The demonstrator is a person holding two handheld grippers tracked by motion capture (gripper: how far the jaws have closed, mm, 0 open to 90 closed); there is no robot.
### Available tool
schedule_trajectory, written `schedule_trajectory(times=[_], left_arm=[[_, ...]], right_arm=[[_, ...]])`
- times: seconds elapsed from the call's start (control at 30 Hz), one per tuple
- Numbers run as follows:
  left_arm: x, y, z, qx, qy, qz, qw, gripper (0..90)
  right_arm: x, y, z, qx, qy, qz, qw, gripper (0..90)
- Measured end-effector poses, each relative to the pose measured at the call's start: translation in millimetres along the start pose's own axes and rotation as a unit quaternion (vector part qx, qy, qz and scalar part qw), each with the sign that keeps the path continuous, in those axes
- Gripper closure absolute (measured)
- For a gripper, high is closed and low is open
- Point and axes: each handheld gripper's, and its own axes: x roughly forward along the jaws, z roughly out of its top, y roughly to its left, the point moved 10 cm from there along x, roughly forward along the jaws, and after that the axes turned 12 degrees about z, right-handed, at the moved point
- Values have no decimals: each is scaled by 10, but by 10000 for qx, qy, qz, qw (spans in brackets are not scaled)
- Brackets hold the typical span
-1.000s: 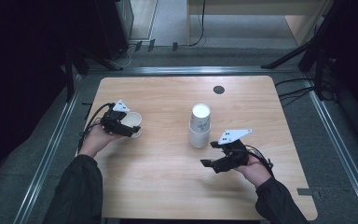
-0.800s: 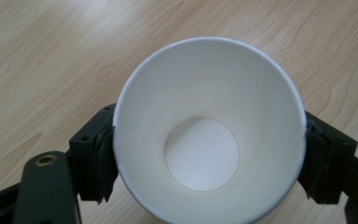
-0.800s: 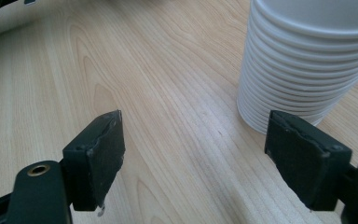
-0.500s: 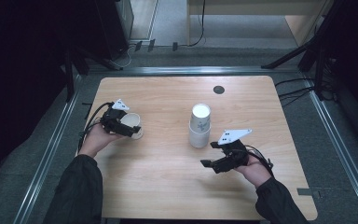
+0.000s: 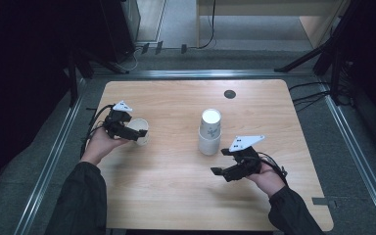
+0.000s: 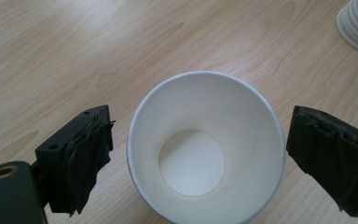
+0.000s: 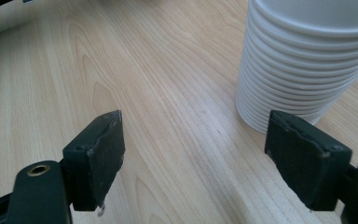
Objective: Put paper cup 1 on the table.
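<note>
A single white paper cup (image 6: 205, 149) stands upright on the wooden table (image 5: 176, 196), at its left side (image 5: 141, 130). My left gripper (image 6: 200, 116) straddles it. Its jaws have just been opening, and a gap of bare wood shows between each pad and the cup's rim. A tall stack of white paper cups (image 5: 210, 132) stands near the table's middle. My right gripper (image 5: 220, 162) rests just right of and nearer than the stack, open with nothing between its pads (image 7: 100, 154). In the right gripper view, the stack (image 7: 303, 60) rises beyond the right jaw.
A small dark round cap (image 5: 229, 94) sits in the tabletop near the far edge. Metal rails run along both sides of the table. Cables lie on the floor at the far right. Bare wood lies in front of the stack and between the two hands.
The left gripper's jaws have spread away from the single cup, which stays where it was. The right hand and the stack have not moved.
</note>
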Motion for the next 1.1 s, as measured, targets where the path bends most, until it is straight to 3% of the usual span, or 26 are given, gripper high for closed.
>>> schedule_trajectory(times=[0.23,0.37,0.47,0.7,0.77,0.83,0.87,1.0,1.1], left_arm=[[-218,-63,117,-189,-229,-226,9993,72],[-292,-148,151,-109,-251,-227,9994,73],[-353,-273,180,-152,-255,-574,9979,74],[-439,-557,258,19,-335,-934,9951,74],[-454,-640,276,-20,-353,-1138,9929,74],[-463,-705,293,-40,-374,-1275,9911,74],[-463,-729,296,-3,-370,-1274,9912,75],[-471,-848,313,52,-380,-1371,9898,76],[-462,-956,325,102,-374,-1414,9892,76]], right_arm=[[-19,-7,14,-33,-49,8,10000,204],[-44,-19,27,-46,-104,-15,9999,200],[-70,-43,49,-41,-179,-77,9998,193],[-116,-112,14,160,-169,-146,9996,163],[-130,-126,-5,308,-25,-160,9994,135],[-172,-178,17,290,1,-449,9986,135],[-194,-190,41,328,-69,-503,9982,135],[-272,-183,137,592,-460,-214,9970,134],[-334,-207,205,833,-788,-153,9933,133]])
